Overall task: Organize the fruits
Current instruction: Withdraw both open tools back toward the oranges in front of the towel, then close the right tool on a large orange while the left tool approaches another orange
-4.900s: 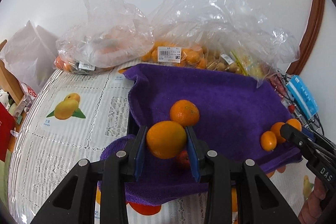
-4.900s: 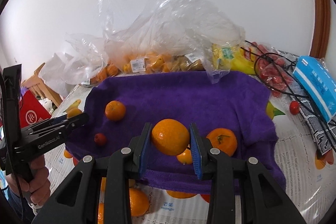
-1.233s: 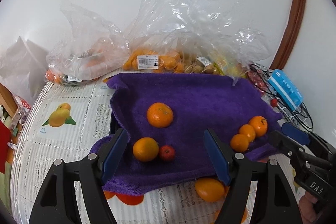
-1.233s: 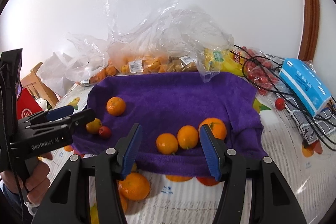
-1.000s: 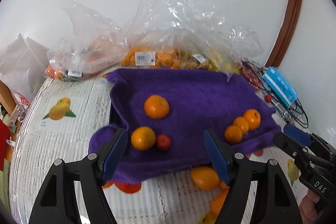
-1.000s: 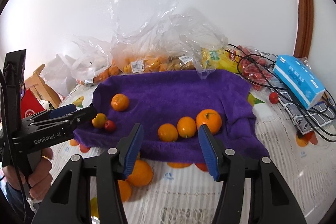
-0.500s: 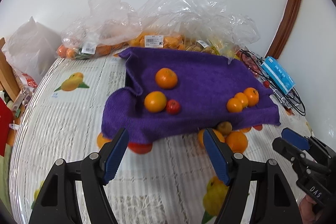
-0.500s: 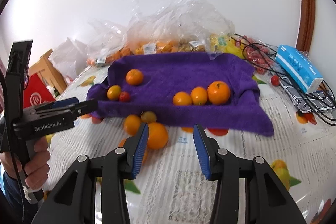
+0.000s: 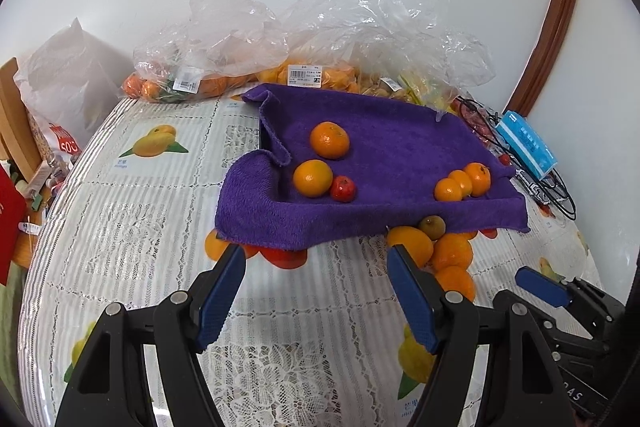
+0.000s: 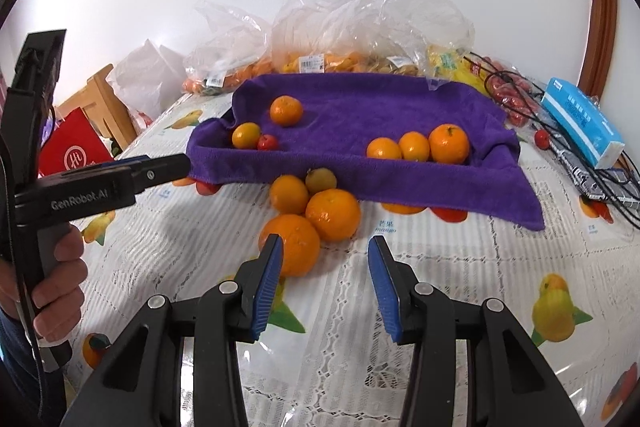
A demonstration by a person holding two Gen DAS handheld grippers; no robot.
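Note:
A purple towel (image 9: pixel 400 147) (image 10: pixel 360 107) lies over a raised tray on the table. On it at the left are two oranges (image 9: pixel 329 139) (image 9: pixel 312 178) and a small red fruit (image 9: pixel 343 188); at the right is a row of three oranges (image 10: pixel 416 146). Loose oranges (image 10: pixel 333 214) and a small yellow-green fruit (image 10: pixel 321 179) are piled on the tablecloth before the towel's front edge. My left gripper (image 9: pixel 316 259) hangs open over bare cloth, left of that pile. My right gripper (image 10: pixel 325 255) is open and empty; its left pad is beside the nearest orange (image 10: pixel 294 247).
Clear plastic bags of fruit (image 9: pixel 304 67) line the wall behind the towel. A blue tissue pack (image 10: pixel 580 119) and black cables (image 10: pixel 600 179) lie at the right. A red bag (image 10: pixel 72 147) and a wooden chair (image 10: pixel 100 95) stand off the table's left side. A hand (image 10: pixel 60 267) holds the left gripper.
The oranges each gripper held now lie on the towel. Both grippers have drawn back from it over the tablecloth. The right jaws have narrowed.

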